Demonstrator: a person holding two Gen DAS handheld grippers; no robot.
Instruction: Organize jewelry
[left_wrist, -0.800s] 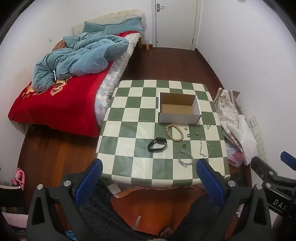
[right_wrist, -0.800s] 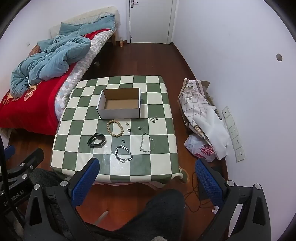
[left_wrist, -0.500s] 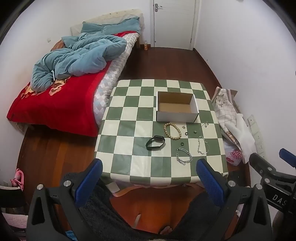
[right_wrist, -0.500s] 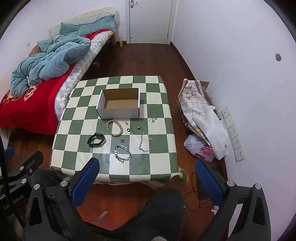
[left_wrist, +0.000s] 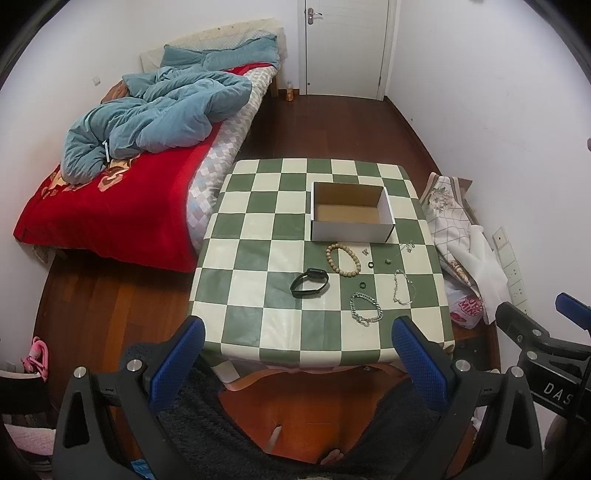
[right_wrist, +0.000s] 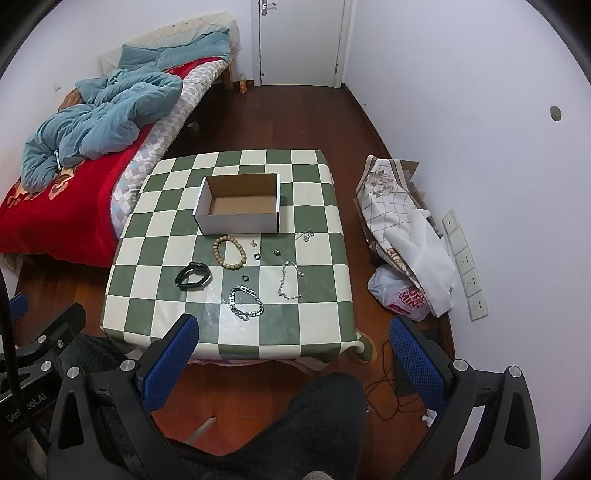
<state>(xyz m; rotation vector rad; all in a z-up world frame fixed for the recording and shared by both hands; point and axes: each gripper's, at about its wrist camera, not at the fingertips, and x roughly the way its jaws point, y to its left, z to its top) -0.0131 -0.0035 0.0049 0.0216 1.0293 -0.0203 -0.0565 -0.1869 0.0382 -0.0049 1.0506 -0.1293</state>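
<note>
An empty white cardboard box (left_wrist: 350, 212) (right_wrist: 240, 204) stands on the green-and-white checked table (left_wrist: 258, 236) (right_wrist: 162, 229). In front of it lie a wooden bead bracelet (left_wrist: 342, 259) (right_wrist: 229, 252), a black band (left_wrist: 309, 282) (right_wrist: 192, 277), a thick silver chain (left_wrist: 365, 308) (right_wrist: 246, 299), a thin silver chain (left_wrist: 402, 287) (right_wrist: 292, 280) and several small rings and earrings (left_wrist: 370, 264) (right_wrist: 256, 256). My left gripper (left_wrist: 303, 358) and right gripper (right_wrist: 291, 354) are both open and empty, held high above the floor short of the table's near edge.
A bed with a red cover and blue duvet (left_wrist: 147, 122) stands left of the table. Folded cloth and a plastic bag (right_wrist: 402, 236) lie by the right wall. A closed door (left_wrist: 345, 44) is at the far end. My dark-clothed legs (right_wrist: 295, 424) are below.
Both wrist views have shifted slightly; the table sits a little further away and left in the left wrist view. The grippers stay open and the jewelry has not moved.
</note>
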